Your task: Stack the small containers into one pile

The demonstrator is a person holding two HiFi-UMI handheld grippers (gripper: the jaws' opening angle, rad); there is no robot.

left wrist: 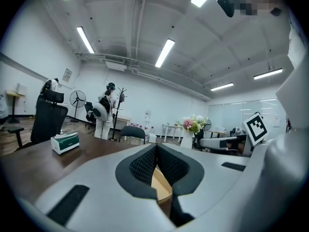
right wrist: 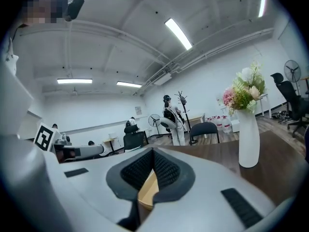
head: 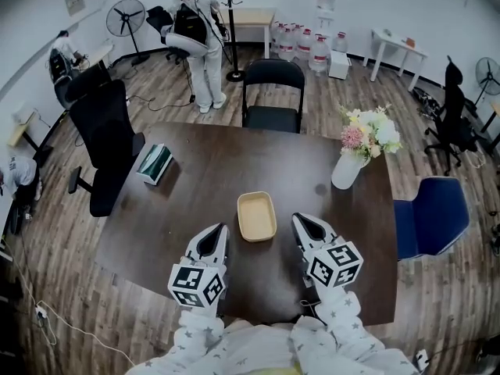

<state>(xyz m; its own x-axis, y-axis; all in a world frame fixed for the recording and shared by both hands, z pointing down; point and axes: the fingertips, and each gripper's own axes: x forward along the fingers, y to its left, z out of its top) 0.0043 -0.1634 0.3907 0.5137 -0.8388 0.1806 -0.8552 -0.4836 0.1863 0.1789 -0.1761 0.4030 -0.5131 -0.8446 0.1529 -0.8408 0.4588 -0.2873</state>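
The left gripper (head: 216, 230) is clenched on nothing, its black ribbed pads meeting tip to tip in the left gripper view. The right gripper (head: 303, 222) is closed the same way, with nothing between its pads. Both hang over the near edge of the dark surface (head: 195, 209) at the lower centre of the head view, each carrying its marker cube of black-and-white squares. Between and just beyond their tips sits the tan container (head: 256, 216), a shallow, round-cornered tray with its open side up, touched by neither gripper. Whether it is one tray or several nested together cannot be told. In each gripper view only a sliver of its rim shows through the gap beneath the pads. Towards the upper left of the surface lies a green-and-white tissue box (head: 155, 163), its print too small to read. At the upper right stands a white vase (head: 346, 171) holding pale flowers (head: 369, 131).
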